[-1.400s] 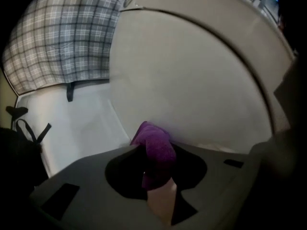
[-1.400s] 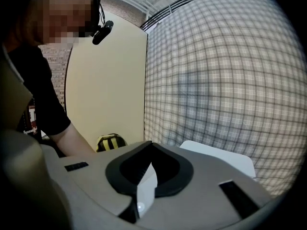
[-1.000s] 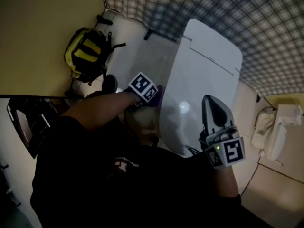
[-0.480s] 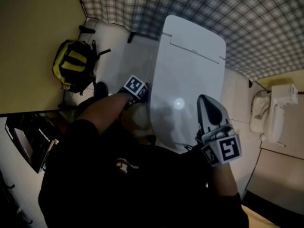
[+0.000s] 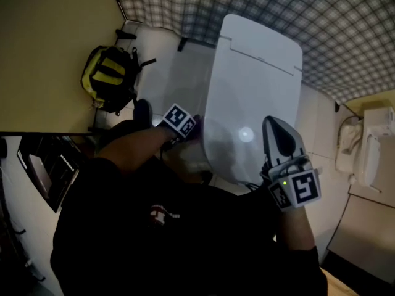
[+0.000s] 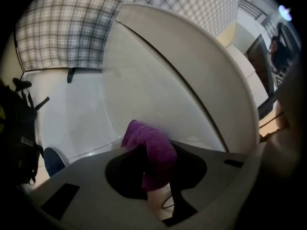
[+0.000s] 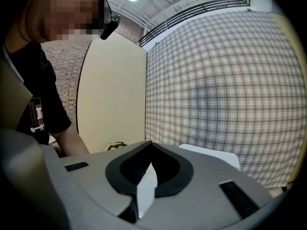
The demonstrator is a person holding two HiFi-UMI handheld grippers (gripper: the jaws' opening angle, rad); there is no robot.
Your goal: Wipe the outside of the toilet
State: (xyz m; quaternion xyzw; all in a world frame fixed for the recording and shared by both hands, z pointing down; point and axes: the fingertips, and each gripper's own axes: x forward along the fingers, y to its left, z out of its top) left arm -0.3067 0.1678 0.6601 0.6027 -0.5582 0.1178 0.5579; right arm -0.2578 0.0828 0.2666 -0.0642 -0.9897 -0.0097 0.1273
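The white toilet [image 5: 253, 97] fills the middle of the head view, its lid down. My left gripper [image 5: 192, 126] is at the toilet's left flank, shut on a purple cloth [image 6: 151, 150]. In the left gripper view the cloth bulges from the jaws and presses against the toilet's curved side [image 6: 139, 85] below the lid [image 6: 201, 66]. My right gripper [image 5: 271, 123] is held over the lid's near right part, pointing away from me. Its jaws [image 7: 146, 171] are shut with nothing between them.
A yellow and black backpack [image 5: 111, 79] lies on the floor left of the toilet, against a beige partition [image 5: 49, 48]. A plaid wall [image 5: 247, 5] runs behind the toilet. A white fixture [image 5: 370, 153] stands at the right. My arm and dark sleeve fill the foreground.
The left gripper with the cloth has slid a little toward me along the toilet's side. The right gripper has barely moved. The head view has shifted slightly.
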